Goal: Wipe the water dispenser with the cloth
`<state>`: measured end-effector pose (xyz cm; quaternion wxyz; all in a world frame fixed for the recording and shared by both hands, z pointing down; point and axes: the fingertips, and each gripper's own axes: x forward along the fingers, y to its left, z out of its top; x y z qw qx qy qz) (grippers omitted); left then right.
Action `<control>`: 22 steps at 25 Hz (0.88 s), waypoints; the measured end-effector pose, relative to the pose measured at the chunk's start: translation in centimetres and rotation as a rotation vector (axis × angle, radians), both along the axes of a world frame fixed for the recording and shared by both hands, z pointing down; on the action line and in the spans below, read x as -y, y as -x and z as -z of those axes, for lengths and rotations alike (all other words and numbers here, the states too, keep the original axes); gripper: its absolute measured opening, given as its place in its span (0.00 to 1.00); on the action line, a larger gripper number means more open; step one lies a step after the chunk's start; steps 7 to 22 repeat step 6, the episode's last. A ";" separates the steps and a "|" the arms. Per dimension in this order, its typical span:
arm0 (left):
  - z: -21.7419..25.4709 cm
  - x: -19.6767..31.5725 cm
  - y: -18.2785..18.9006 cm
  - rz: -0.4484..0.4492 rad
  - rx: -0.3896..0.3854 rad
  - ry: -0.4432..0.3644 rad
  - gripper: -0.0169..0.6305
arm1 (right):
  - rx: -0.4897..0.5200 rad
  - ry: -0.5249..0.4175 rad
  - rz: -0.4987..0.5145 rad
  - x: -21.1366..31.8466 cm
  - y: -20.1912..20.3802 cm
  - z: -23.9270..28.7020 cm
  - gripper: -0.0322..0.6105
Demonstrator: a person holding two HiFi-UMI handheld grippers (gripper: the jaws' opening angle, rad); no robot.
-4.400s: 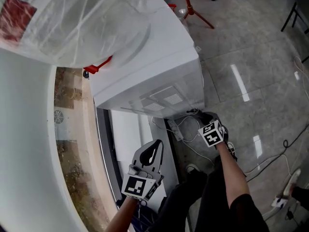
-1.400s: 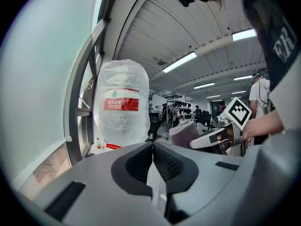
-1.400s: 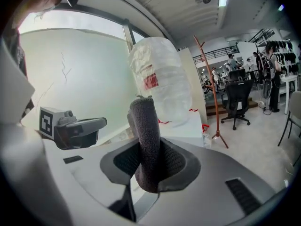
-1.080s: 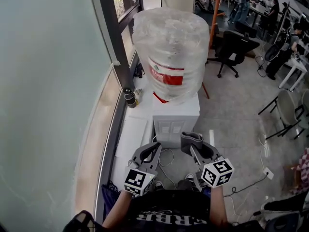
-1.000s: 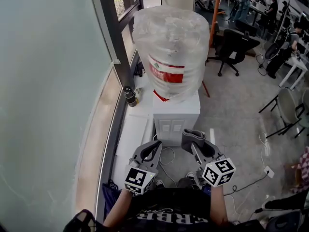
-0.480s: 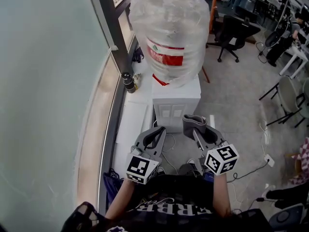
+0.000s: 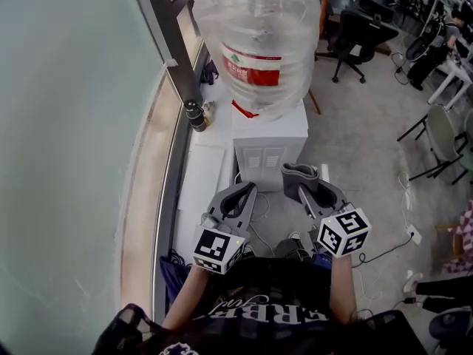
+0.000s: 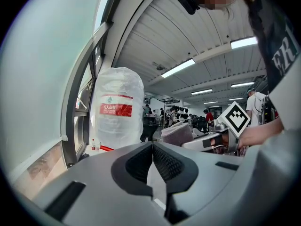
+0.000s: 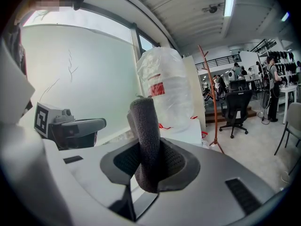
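Observation:
The white water dispenser (image 7: 270, 135) stands by the window, topped by a large bottle (image 7: 255, 35) wrapped in clear plastic with a red label. Both grippers hover short of its louvred side, apart from it. My right gripper (image 7: 301, 184) is shut on a folded grey cloth (image 7: 298, 174), which stands up between the jaws in the right gripper view (image 9: 146, 140). My left gripper (image 7: 240, 196) is shut with nothing in it; its pads meet in the left gripper view (image 8: 152, 147). That view also shows the bottle (image 8: 117, 109) ahead and the cloth (image 8: 176, 133) to the right.
A window ledge (image 7: 148, 198) and dark frame run along the left, with a small bottle (image 7: 194, 114) on the sill. Cables (image 7: 384, 251) lie on the floor by the dispenser. An office chair (image 7: 356, 35), an orange stand (image 7: 323, 6) and another chair (image 7: 443, 143) are to the right.
Earlier I was close over the dispenser with the right gripper low beside it. Now I stand back, both grippers held up before me. Over the last second they barely shifted.

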<state>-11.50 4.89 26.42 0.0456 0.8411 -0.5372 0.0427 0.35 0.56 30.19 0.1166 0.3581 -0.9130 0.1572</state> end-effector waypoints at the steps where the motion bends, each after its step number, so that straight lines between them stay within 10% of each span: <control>1: 0.0 0.1 0.0 0.000 0.000 -0.001 0.05 | 0.000 -0.001 0.000 0.1 0.0 0.0 0.22; 22: 0.0 -0.1 0.4 0.019 0.000 -0.003 0.05 | -0.001 -0.008 0.009 0.2 0.0 0.3 0.22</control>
